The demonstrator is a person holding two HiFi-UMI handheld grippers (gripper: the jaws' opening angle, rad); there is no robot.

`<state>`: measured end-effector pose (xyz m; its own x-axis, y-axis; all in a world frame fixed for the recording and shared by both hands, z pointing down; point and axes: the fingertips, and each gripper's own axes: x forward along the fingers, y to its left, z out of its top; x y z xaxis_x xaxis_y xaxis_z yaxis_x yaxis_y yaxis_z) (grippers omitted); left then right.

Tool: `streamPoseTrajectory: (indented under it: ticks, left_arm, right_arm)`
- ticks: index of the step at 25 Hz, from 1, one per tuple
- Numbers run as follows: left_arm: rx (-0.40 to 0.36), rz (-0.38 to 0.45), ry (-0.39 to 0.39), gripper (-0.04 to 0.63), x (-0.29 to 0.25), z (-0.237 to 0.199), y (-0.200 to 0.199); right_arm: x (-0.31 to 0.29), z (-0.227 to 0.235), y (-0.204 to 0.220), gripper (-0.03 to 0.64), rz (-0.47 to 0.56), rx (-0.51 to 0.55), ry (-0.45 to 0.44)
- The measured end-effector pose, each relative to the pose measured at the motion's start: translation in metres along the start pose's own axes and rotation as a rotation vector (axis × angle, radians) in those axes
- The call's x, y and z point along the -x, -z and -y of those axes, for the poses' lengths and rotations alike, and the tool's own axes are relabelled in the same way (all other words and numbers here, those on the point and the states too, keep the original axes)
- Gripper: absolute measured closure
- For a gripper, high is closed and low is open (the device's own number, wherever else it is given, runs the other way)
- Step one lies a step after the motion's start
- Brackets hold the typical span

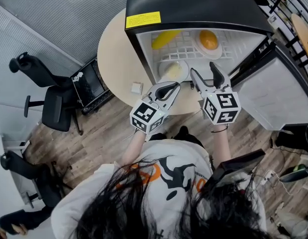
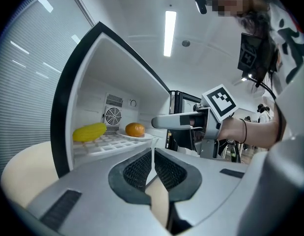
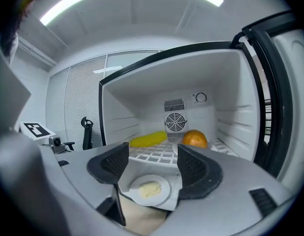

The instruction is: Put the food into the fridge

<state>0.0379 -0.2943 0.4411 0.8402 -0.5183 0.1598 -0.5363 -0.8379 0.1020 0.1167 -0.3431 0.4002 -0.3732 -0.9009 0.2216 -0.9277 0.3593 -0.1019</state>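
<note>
The small fridge [image 1: 144, 20] stands open on a round table [image 1: 116, 59]. On its white wire shelf lie a yellow corn cob [image 1: 166, 38] [image 3: 148, 139] [image 2: 89, 132] and an orange on a plate [image 1: 208, 40] [image 3: 194, 138] [image 2: 135, 129]. A white plate with pale yellow food [image 1: 173, 69] [image 3: 150, 189] sits lower at the fridge's front. My left gripper [image 1: 169, 88] [image 2: 152, 150] is shut and empty, just before the opening. My right gripper [image 1: 203, 75] [image 3: 152, 161] is open, empty, above that plate's near side.
The fridge door [image 1: 280, 91] hangs open to the right. A small white square [image 1: 137, 88] lies on the table's near edge. Black office chairs [image 1: 49, 98] and a dark box [image 1: 89, 86] stand on the wooden floor at the left.
</note>
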Motion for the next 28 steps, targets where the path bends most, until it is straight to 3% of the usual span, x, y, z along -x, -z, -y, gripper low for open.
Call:
streamPoseTrajectory:
  ticks: [7, 12, 28]
  left_arm:
    - [-0.009, 0.018, 0.045, 0.581, 0.029, 0.003, -0.004]
    - [-0.015, 0.014, 0.085, 0.583, 0.054, 0.009, 0.002]
    - [0.016, 0.006, 0.136, 0.581, 0.099, 0.026, 0.024]
  right_arm:
    - [0.017, -0.04, 0.02, 0.322, 0.001, -0.067, 0.022]
    - [0.031, -0.063, 0.032, 0.439, 0.022, -0.121, 0.065]
    - [0.069, -0.113, 0.08, 0.56, -0.061, -0.197, 0.146]
